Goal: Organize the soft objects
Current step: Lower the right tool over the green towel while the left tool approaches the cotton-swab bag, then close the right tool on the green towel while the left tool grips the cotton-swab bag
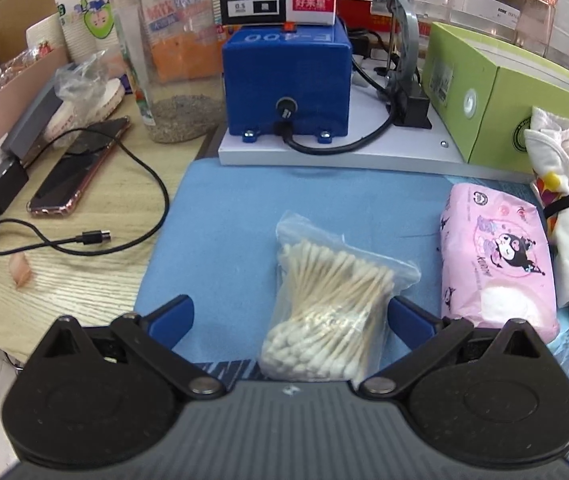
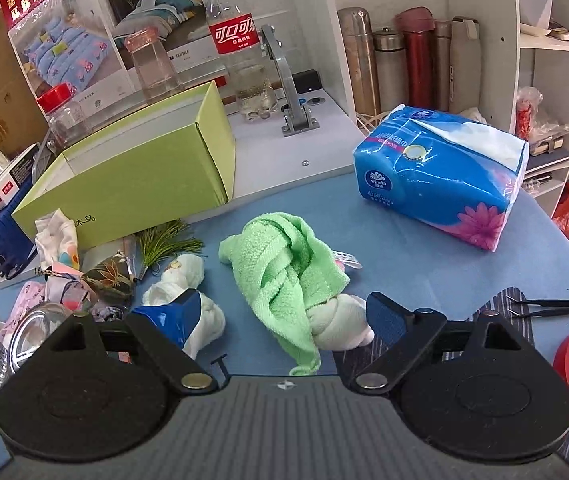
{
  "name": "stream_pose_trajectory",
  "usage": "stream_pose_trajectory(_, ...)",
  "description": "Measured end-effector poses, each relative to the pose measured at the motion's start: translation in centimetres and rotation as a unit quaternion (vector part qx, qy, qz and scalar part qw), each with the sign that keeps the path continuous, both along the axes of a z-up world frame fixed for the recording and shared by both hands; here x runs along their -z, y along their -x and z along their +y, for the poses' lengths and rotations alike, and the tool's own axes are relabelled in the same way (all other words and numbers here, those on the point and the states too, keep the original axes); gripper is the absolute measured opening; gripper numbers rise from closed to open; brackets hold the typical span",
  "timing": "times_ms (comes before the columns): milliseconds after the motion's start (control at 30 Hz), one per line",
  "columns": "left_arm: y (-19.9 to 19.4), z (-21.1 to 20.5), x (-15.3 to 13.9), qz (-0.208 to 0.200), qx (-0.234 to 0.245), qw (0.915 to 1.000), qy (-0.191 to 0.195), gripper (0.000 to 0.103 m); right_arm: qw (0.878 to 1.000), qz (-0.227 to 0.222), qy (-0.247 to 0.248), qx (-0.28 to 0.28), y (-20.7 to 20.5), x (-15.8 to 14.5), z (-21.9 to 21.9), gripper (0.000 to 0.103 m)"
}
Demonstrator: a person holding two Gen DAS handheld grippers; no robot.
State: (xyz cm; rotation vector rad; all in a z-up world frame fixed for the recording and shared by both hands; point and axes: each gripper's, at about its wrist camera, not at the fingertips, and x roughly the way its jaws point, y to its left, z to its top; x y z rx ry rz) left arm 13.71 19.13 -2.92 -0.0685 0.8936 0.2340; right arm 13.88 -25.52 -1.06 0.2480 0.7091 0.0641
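Left gripper (image 1: 290,318) spread wide around swab bag (image 1: 334,316) mid-mat (image 1: 224,208), pads not touching. Right gripper (image 2: 284,312) spread around green towel (image 2: 284,268), near the mat's front edge.

Each gripper, the left gripper (image 1: 290,316) and the right gripper (image 2: 280,312), has a dark grey ribbed body. Two round black discs flank it, with black link arms on silver pivot pins. The fingertips (image 1: 174,314) are glossy blue
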Motion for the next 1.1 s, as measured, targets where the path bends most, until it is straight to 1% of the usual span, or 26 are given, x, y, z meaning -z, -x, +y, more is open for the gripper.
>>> stream_pose_trajectory(133,-0.2,0.1,0.5,-0.001,-0.001,1.0,0.007,0.102,1.0,0.01,0.018,-0.01,-0.2,0.0,-0.1,0.076)
stream_pose_trajectory(233,-0.4,0.1,0.5,0.001,-0.002,1.0,0.009,0.102,0.999,0.011,0.041,-0.025,-1.2,-0.1,0.3,0.076)
stream_pose_trajectory(333,-0.5,0.1,0.6,0.001,-0.003,0.9999,0.011,0.102,0.998,0.013,0.059,-0.034,-3.0,0.1,0.8,0.076)
stream_pose_trajectory(433,-0.6,0.0,0.6,0.001,-0.005,0.9999,0.012,0.102,0.994,0.039,0.099,-0.039,-5.6,1.0,1.3,0.076)
stream_pose_trajectory(500,-0.7,0.0,0.6,0.001,-0.004,0.9999,0.011,0.102,0.992,0.05,0.107,-0.05,-7.4,1.4,1.0,0.076)
stream_pose_trajectory(600,-0.8,-0.2,0.6,0.003,-0.005,0.9999,0.01,0.102,0.996,0.034,0.076,-0.015,-9.5,0.7,-0.4,0.076)
stream_pose_trajectory(633,-0.8,-0.2,0.6,0.002,-0.005,0.9999,0.009,0.102,0.997,0.029,0.074,-0.004,-9.9,0.4,-0.6,0.076)
stream_pose_trajectory(700,-0.6,-0.3,0.6,0.001,-0.002,1.0,0.01,0.102,0.997,0.019,0.072,0.0,-9.5,-0.2,-0.6,0.076)
stream_pose_trajectory(767,-0.6,-0.2,0.7,0.0,0.001,0.9999,0.01,0.102,0.998,0.008,0.061,-0.014,-8.2,-0.4,-0.4,0.076)
stream_pose_trajectory(833,-0.6,-0.3,0.7,0.0,0.003,0.9999,0.01,0.102,0.998,0.012,0.058,-0.021,-6.8,0.0,-0.2,0.076)
stream_pose_trajectory(967,-0.7,-0.3,0.7,0.0,0.004,0.9999,0.011,0.102,0.994,0.045,0.089,-0.049,-5.8,1.3,0.7,0.076)
stream_pose_trajectory(1100,-0.6,-0.4,0.7,-0.002,0.004,0.9999,0.01,0.102,0.986,0.064,0.131,-0.078,-7.1,1.9,1.9,0.076)
